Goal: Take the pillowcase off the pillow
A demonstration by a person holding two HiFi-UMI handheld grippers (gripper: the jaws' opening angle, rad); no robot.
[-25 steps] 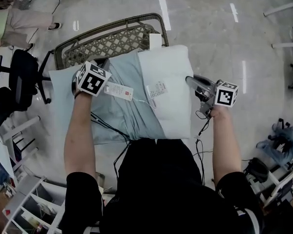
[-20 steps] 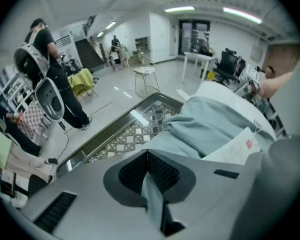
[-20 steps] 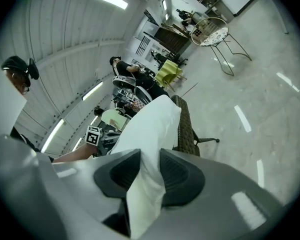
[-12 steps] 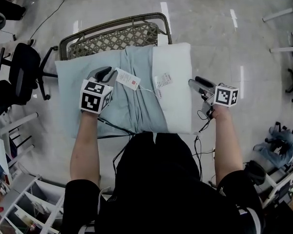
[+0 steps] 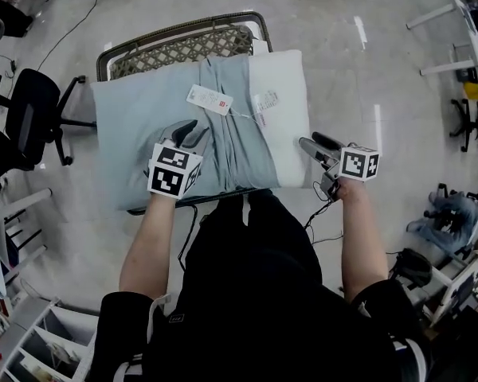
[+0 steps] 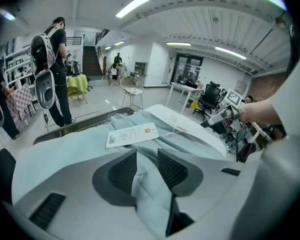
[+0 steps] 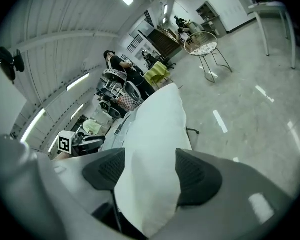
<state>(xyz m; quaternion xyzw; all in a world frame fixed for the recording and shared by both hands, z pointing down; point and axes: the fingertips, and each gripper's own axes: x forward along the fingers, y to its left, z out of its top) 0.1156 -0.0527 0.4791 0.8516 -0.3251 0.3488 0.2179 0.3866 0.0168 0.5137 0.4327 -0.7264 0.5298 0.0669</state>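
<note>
A white pillow lies across a wicker seat, its left two thirds still inside a pale blue-green pillowcase. The case is bunched into folds at the middle, with a white hang tag on top. My left gripper rests on the near middle of the case. Its jaws have just been opening, and a fold of the case stands loosely between them. My right gripper is at the pillow's bare right edge. Its jaws have also just been opening, with the white pillow edge between them.
The wicker seat carries the pillow, its metal frame showing behind. A black office chair stands at the left. Cables hang by my legs. Shelving and bags line the floor's edges. A person with a backpack stands further off.
My left gripper let go of the case at its upper left and moved to the near middle, jaws opening. The right gripper's jaws widened and it drew slightly nearer. The pillow settled flat.
</note>
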